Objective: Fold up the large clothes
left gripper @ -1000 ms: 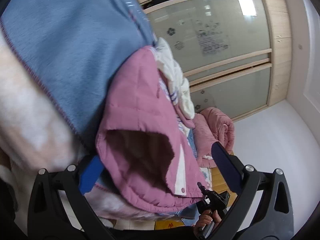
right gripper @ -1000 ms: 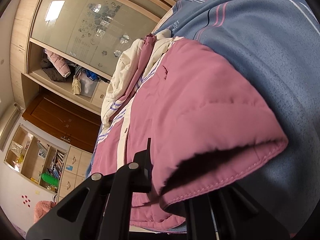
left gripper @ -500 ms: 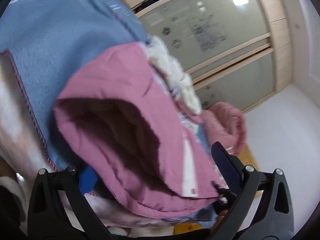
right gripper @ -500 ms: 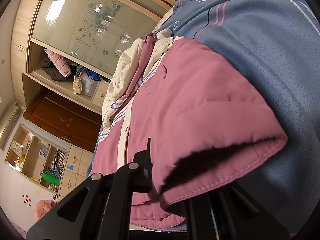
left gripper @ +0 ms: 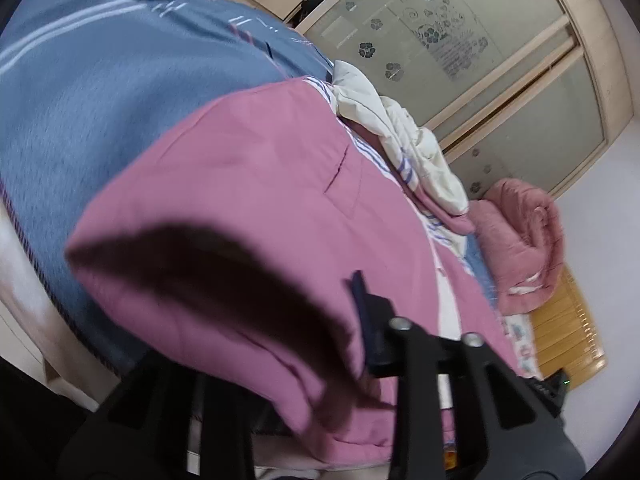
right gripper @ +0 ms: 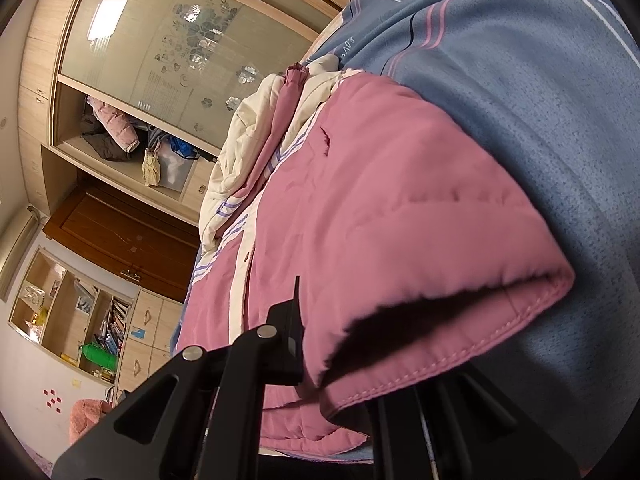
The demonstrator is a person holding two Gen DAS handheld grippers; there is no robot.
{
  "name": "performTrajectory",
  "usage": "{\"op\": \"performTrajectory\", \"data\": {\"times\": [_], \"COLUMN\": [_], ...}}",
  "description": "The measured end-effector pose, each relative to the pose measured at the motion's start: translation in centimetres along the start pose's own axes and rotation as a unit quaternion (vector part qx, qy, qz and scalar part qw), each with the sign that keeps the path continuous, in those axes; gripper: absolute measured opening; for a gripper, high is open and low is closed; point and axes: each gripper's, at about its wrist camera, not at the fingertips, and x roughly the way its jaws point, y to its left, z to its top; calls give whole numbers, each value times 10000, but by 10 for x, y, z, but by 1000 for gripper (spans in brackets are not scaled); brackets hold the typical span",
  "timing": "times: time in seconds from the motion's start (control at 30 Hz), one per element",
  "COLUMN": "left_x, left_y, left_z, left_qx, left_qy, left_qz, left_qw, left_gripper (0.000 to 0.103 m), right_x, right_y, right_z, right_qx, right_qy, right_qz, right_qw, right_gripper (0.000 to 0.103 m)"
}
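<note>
A pink quilted jacket [left gripper: 260, 184] with white and purple stripes lies spread on a blue striped blanket [left gripper: 100, 100]. Its open hem hangs toward the camera. In the left wrist view my left gripper [left gripper: 340, 316] is closing its jaws, with the hem's fabric pinched between them and one finger hidden under the cloth. In the right wrist view the same jacket [right gripper: 380, 200] fills the middle, and my right gripper [right gripper: 320, 344] is shut on the hem's other corner. A cream garment [right gripper: 248, 132] lies bunched at the jacket's far end.
A rolled pink quilt [left gripper: 520, 240] sits beyond the jacket by a frosted-glass wardrobe [left gripper: 480, 60]. The wardrobe's open shelf [right gripper: 120, 136] holds clothes, and a bookshelf [right gripper: 80, 320] stands lower left. A bamboo mat [left gripper: 568, 332] borders the bed's edge.
My left gripper's jaws went from wide open around the hem to nearly together on the fabric, and the view rolled and swung sideways. The right gripper kept still with its hold.
</note>
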Motion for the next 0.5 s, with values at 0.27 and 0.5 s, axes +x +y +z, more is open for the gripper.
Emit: {"op": "performTrajectory", "data": {"times": [0.27, 0.5], "left_x": [-7, -6], "left_y": [-14, -18], "left_z": [-4, -2], "left_qx": [648, 764], "left_qy": [-170, -88], "left_qz": [489, 569], "left_qw": [9966, 9954], "left_gripper": [8, 8], "right_x": [2, 1], "right_y": [0, -2], "right_z": [0, 0], "right_qx": [15, 31], "right_qy": [-9, -35], "right_qz": [-48, -16], "right_qw": [10000, 10000], "right_gripper": [9, 9]}}
